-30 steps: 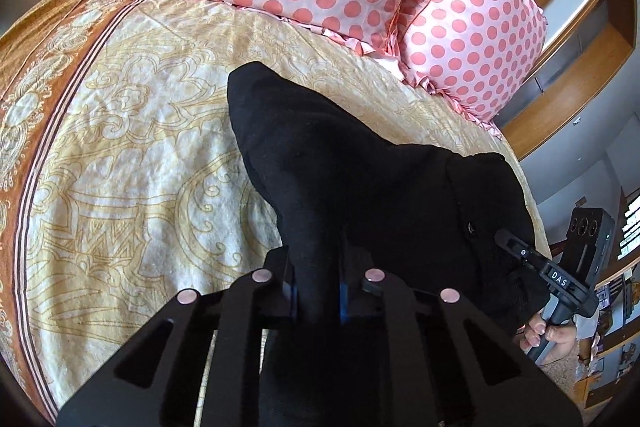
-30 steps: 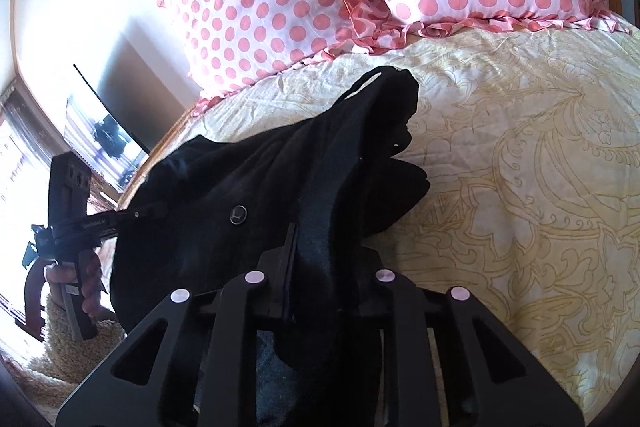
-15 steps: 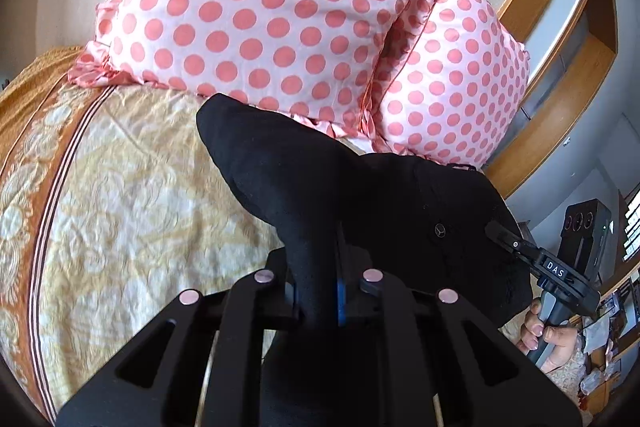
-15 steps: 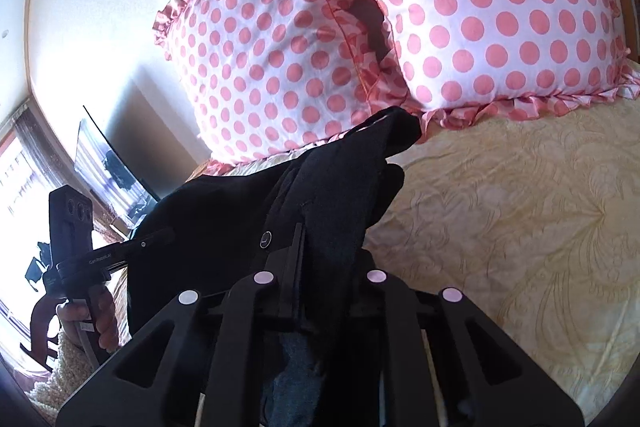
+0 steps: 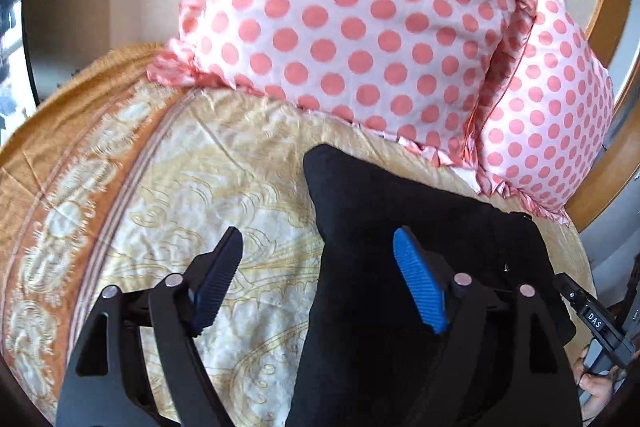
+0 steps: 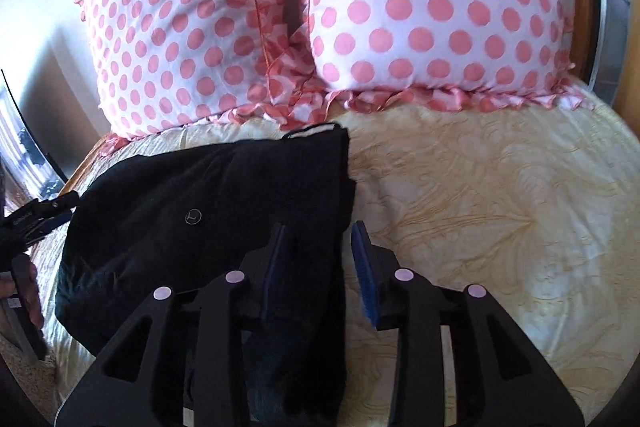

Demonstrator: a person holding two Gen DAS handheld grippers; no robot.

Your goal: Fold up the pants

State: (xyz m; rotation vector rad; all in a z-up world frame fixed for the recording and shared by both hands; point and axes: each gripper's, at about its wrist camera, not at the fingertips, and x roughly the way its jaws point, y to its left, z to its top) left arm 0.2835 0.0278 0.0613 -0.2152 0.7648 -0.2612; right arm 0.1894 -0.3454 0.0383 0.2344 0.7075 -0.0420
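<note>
The black pants (image 5: 384,227) lie folded on the yellow patterned bedspread (image 5: 208,187), just in front of the pillows. My left gripper (image 5: 320,263) is opening wide; the pants' left edge lies under the gap and neither pad touches it. In the right wrist view the pants (image 6: 208,187) show a round button (image 6: 192,216). My right gripper (image 6: 320,251) is opening too. A fold of the cloth still stands between its fingers, and a slim gap shows at the right pad. Each view catches the other gripper at its edge: the right one (image 5: 592,315), the left one (image 6: 36,219).
Two white pillows with pink dots (image 5: 360,27) (image 6: 320,19) lean at the head of the bed, close behind the pants. A wooden headboard (image 5: 612,99) curves at the right. The bedspread's orange border (image 5: 52,187) marks the left bed edge. A person's hand (image 6: 28,283) holds the left gripper.
Both grippers had the pants pinched and lifted; now both jaws have come apart and the cloth has dropped flat on the bed near the pillows. Both hands moved toward the pillows.
</note>
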